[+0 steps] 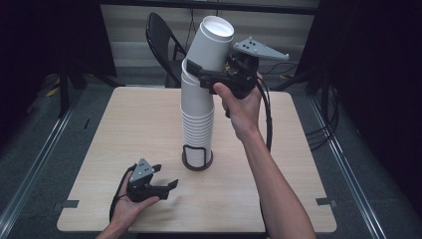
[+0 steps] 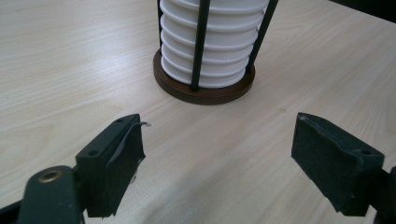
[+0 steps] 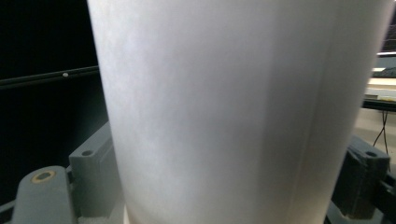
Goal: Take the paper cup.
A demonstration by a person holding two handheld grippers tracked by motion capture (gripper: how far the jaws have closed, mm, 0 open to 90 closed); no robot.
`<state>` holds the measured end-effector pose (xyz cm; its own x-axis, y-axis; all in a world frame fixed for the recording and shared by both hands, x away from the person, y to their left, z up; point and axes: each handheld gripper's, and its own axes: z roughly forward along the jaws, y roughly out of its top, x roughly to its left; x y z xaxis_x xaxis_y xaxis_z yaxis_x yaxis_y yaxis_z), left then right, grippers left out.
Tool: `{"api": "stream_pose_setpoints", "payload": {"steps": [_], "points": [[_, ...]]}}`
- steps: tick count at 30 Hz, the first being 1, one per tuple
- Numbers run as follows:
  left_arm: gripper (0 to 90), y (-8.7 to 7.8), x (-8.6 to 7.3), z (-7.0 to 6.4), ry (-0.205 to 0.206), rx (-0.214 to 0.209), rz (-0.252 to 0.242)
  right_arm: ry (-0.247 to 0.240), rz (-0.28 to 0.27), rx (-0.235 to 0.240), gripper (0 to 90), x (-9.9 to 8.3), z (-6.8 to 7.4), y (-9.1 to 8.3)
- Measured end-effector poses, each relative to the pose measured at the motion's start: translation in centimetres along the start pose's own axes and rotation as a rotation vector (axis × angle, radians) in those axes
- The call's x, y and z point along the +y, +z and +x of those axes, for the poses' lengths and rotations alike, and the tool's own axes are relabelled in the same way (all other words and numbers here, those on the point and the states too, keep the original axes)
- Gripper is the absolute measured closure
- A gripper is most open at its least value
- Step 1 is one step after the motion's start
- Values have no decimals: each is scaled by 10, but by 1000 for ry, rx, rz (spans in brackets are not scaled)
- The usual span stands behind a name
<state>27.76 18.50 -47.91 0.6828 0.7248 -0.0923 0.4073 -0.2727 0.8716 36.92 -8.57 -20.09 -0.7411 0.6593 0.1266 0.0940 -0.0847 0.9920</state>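
Your pale wooden table (image 1: pixel 139 124) evenly lit from above; surroundings dark. Soft shadows. Tall white paper cup (image 3: pixel 233 112) blurred close up in right gripper view.

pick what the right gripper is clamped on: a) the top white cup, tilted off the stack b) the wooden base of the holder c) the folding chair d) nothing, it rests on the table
a: the right gripper has its jaws on either side of the top cup, which leans off the cup stack.
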Motion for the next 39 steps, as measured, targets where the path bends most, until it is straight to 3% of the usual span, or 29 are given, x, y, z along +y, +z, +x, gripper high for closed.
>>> {"api": "stream_pose_setpoints", "payload": {"steps": [7,15,17,21,29,32,39], "points": [[170,0,0,-1,0,-5,-8,15,7,-26,139,3,-5,-8],[164,1,0,-3,4,-14,-7,37,6,-75,142,5,-16,-26],[159,1,1,-3,6,-23,-16,47,2,-110,144,6,-21,-34],[158,1,1,-4,15,-27,-20,58,13,-123,145,5,-26,-39],[158,0,0,-4,27,-14,-23,52,51,-159,145,-2,-38,-56],[165,0,0,-3,17,3,-19,59,65,-169,147,-8,-43,-63],[169,1,0,-3,-1,-2,-6,80,89,-178,147,-20,-49,-70]]}}
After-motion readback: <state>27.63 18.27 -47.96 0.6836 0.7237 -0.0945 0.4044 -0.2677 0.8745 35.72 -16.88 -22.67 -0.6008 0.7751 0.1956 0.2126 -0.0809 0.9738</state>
